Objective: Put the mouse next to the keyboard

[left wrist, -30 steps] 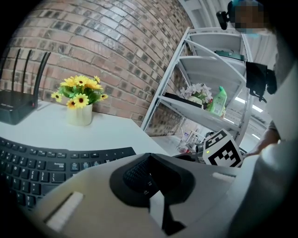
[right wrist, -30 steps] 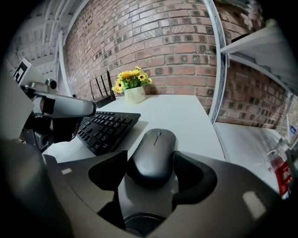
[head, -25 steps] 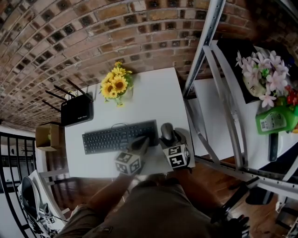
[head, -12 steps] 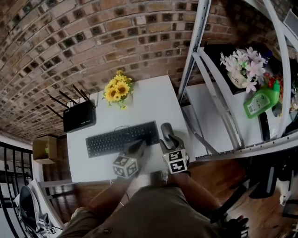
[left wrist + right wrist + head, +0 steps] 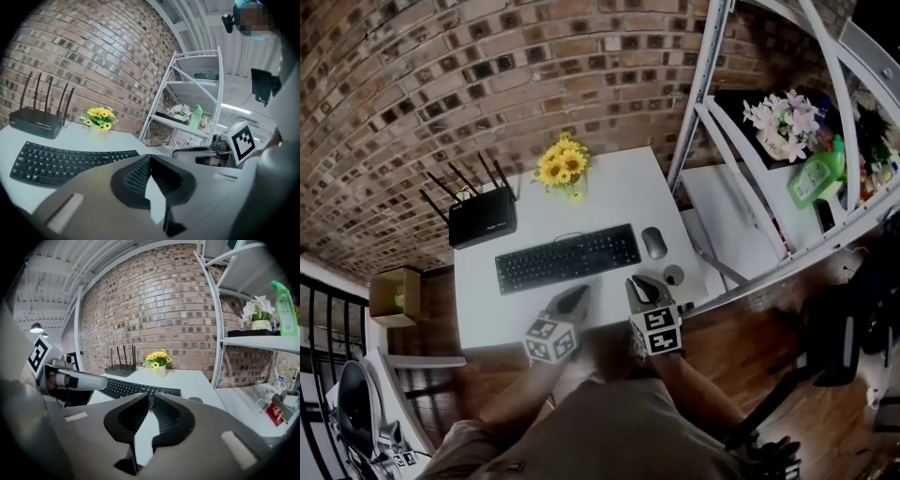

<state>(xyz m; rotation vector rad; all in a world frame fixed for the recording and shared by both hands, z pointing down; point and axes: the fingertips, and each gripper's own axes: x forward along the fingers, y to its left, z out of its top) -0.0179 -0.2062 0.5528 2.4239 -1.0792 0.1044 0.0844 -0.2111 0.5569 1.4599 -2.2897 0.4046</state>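
A dark grey mouse (image 5: 653,243) lies on the white table (image 5: 609,192), just off the right end of the black keyboard (image 5: 567,258), and nothing touches it. My right gripper (image 5: 643,287) hangs near the table's front edge, a short way behind the mouse. Its jaws are closing and hold nothing (image 5: 151,399). To its left, in front of the keyboard (image 5: 61,161), my left gripper (image 5: 574,298) has its jaws together and empty (image 5: 149,159). The keyboard (image 5: 136,388) lies ahead of the right gripper.
A black router (image 5: 483,220) with antennas and a vase of sunflowers (image 5: 562,167) stand at the table's back. A small dark disc (image 5: 673,275) lies near the right front corner. A white metal shelf (image 5: 741,178) with flowers and a green bottle (image 5: 814,173) stands right of the table.
My right gripper has let go of the mouse, drawn back toward the table's front edge and brought its jaws together. The mouse stays beside the keyboard. The left gripper pulled back slightly.
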